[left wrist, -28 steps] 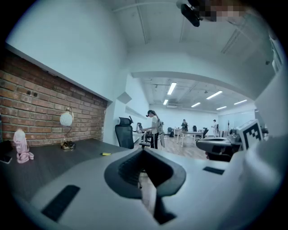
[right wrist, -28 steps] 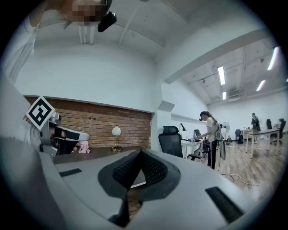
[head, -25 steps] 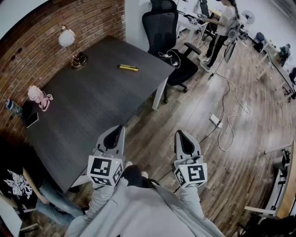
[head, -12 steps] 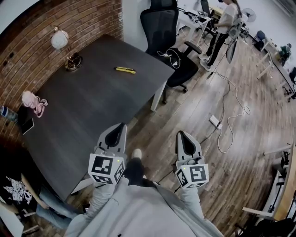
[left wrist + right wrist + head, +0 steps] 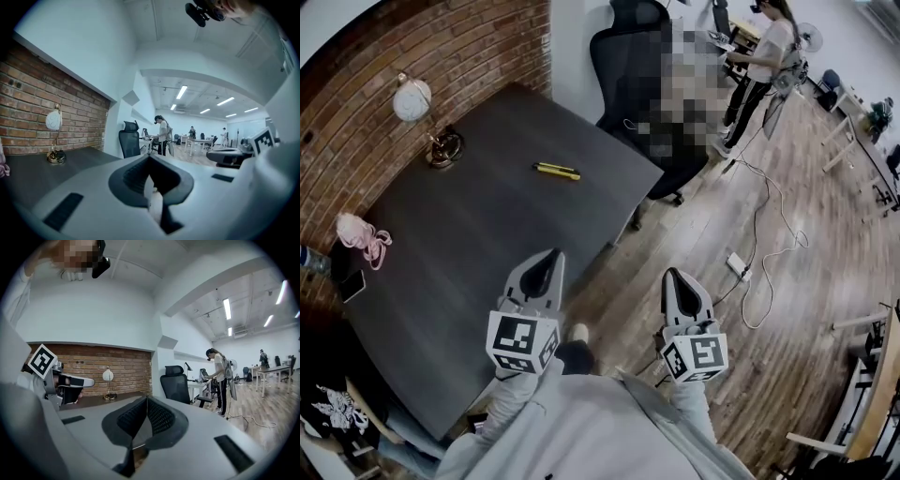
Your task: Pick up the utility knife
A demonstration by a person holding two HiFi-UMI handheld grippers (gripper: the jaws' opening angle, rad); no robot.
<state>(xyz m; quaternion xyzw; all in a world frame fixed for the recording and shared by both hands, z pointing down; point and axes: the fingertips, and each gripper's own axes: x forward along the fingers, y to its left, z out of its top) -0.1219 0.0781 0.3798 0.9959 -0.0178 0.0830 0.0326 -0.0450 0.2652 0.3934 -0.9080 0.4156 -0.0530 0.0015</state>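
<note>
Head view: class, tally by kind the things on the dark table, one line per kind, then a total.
Utility knife, yellow: 1
Table lamp: 1
Pink cord bundle: 1
Dark flat device: 1
Total: 4 fully in view

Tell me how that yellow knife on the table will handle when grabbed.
The knife looks slim and rigid, so probably stiff and light. It lies flat on the smooth dark table, so it may slide rather than roll when nudged.
</note>
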